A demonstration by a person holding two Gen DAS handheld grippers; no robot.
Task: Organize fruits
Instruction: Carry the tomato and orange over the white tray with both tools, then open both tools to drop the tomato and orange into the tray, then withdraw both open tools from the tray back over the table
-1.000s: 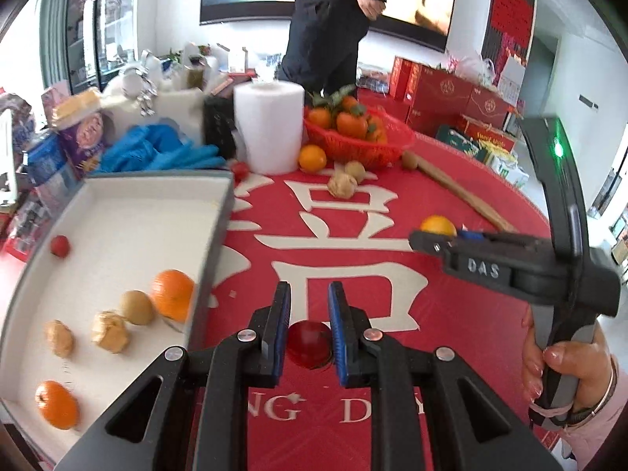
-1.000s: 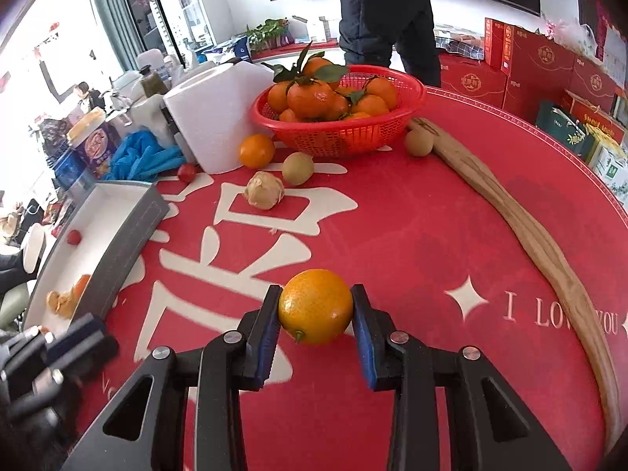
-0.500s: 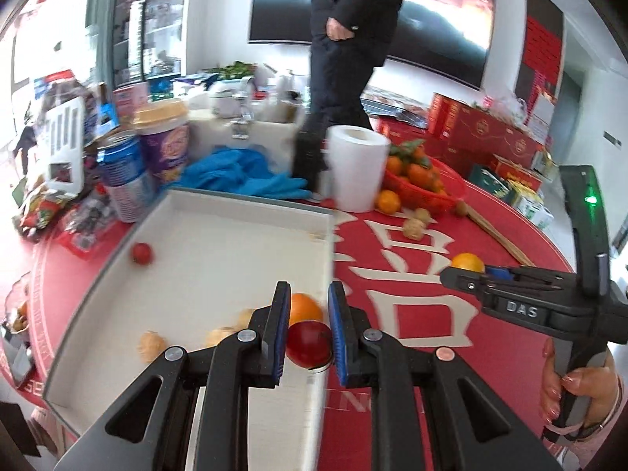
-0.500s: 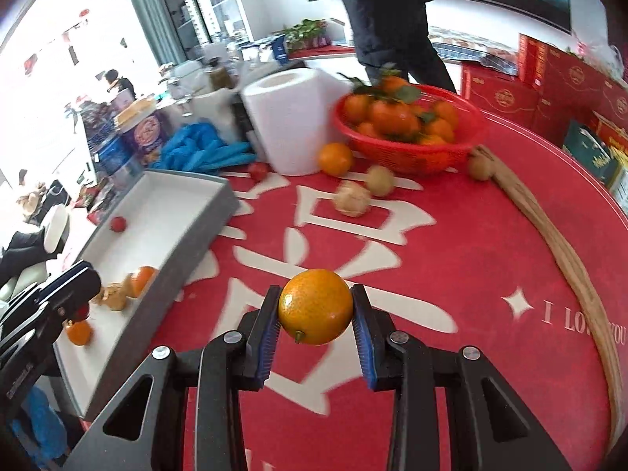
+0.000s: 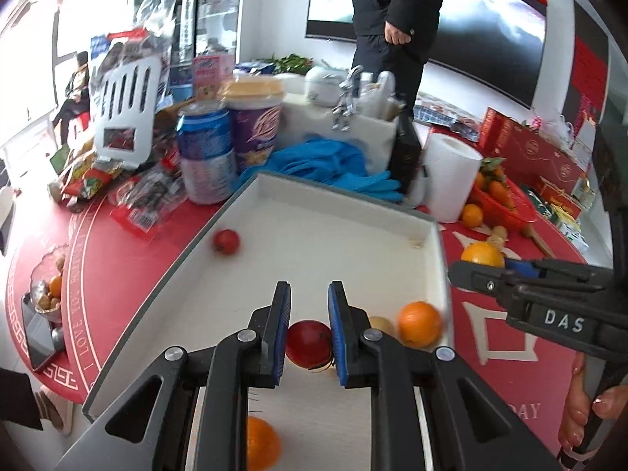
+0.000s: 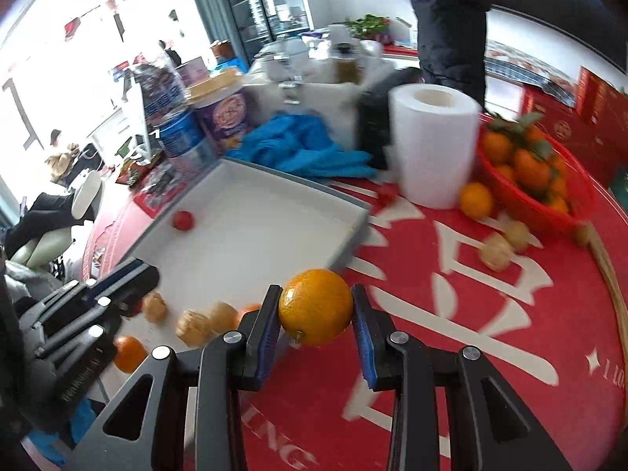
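Note:
My left gripper is shut on a small dark red fruit and hangs over the white tray. On the tray floor lie an orange, another orange below my fingers, a brownish fruit and a small red fruit. My right gripper is shut on an orange, held above the red table by the tray's right corner. From the left wrist view that orange shows right of the tray.
A red basket of leafy oranges stands far right, with a loose orange, walnut-like fruits and a paper roll near it. Blue gloves, tubs and snack packets crowd the tray's far side. A person in dark clothes stands behind.
Both grippers moved left with their fruits. The left one went from above the red tablecloth to above the tray; the right one came up beside the tray's right corner.

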